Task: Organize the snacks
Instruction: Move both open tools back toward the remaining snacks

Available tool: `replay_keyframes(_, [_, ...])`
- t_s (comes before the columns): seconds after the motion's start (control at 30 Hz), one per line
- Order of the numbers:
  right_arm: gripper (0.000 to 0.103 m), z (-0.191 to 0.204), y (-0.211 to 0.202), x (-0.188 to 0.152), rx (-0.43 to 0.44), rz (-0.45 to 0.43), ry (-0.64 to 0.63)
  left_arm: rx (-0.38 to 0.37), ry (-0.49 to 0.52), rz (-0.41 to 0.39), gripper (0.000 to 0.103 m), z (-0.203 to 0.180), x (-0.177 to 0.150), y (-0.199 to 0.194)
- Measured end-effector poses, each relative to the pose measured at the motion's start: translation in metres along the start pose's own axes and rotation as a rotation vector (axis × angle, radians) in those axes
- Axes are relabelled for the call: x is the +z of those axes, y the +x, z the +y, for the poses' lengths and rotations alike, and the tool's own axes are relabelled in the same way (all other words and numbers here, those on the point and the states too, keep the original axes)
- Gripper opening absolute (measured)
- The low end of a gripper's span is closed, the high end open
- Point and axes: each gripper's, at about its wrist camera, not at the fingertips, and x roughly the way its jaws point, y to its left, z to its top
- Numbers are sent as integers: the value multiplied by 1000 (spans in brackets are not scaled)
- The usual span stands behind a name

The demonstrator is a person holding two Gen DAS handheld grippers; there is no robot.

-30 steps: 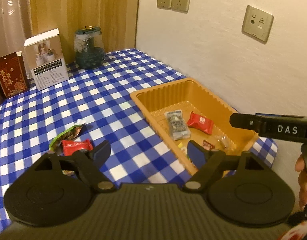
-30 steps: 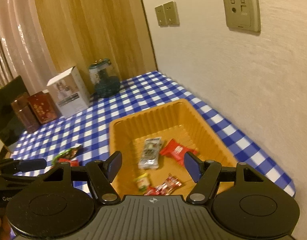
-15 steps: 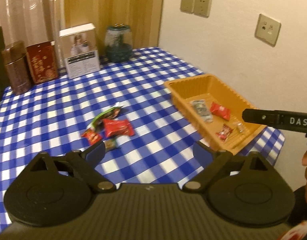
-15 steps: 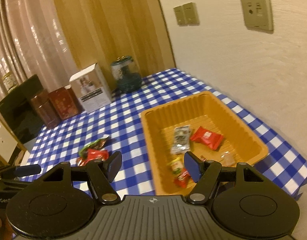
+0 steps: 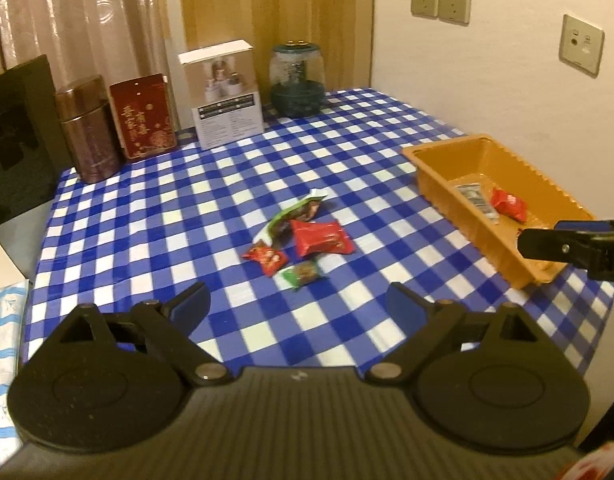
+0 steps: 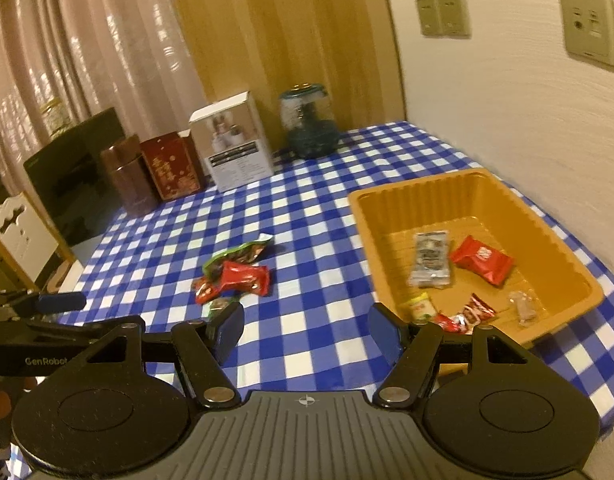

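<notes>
**Q:** Blue-and-white checked cloth [image 5: 155, 216] fills the left wrist view. What lies on it in front of you?

**A:** At mid-table lies a cluster of loose snacks [image 5: 301, 242]: a green-edged wrapper farthest, a large red packet touching it, a small red packet to the left, and a small green-ended piece nearest you. At the right edge sits the orange tray [image 5: 447, 196], holding a grey packet and a red packet. Along the far edge, left to right: a brown tin [image 5: 87, 128], a red box [image 5: 143, 115], a white carton [image 5: 226, 94] and a glass jar [image 5: 297, 76].

**Q:** And your left gripper [image 5: 297, 308]?

**A:** Its jaws stand wide apart with nothing between them, above bare cloth on the near side of the cluster. The tip of your right gripper [image 5: 547, 246] enters from the right, in front of the tray's near corner.

**Q:** What does the right wrist view add?

**A:** The same cloth [image 6: 307, 208], with the tray [image 6: 371, 240] on the right. Inside lie a grey packet, a red packet, a small yellow piece, small red wrappers and a clear wrapper. The loose snacks [image 6: 235, 272] lie left of the tray, well apart from it.

**Q:** And the right gripper [image 6: 305, 330] seen here?

**A:** Its jaws stand partly apart and empty, above cloth between the cluster and the tray's near corner. Your left gripper [image 6: 47, 308] shows at the left edge.
</notes>
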Motion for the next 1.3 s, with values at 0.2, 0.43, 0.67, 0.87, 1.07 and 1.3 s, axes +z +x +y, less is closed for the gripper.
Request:
replay_keyframes(0.2, [68, 13, 19, -1, 30, 15, -59, -22, 12, 34, 94, 12, -7, 12])
replay_keyframes(0.43, [68, 30, 46, -1, 60, 29, -110, 1, 28, 59, 93, 28, -10, 28])
replay_keyframes(0.67, [68, 39, 81, -2, 74, 57, -165, 10, 15, 65, 90, 45, -6, 48])
replay_keyframes(0.87, [68, 37, 120, -2, 72, 104, -221, 6, 35, 77, 88, 50, 0, 72])
replay_keyframes(1.07, [68, 37, 156, 1, 70, 132, -291, -7, 51, 89, 88, 57, 6, 99])
replay_keyframes(1.3, [68, 42, 190, 2, 97, 164, -353, -42, 66, 100, 84, 68, 12, 127])
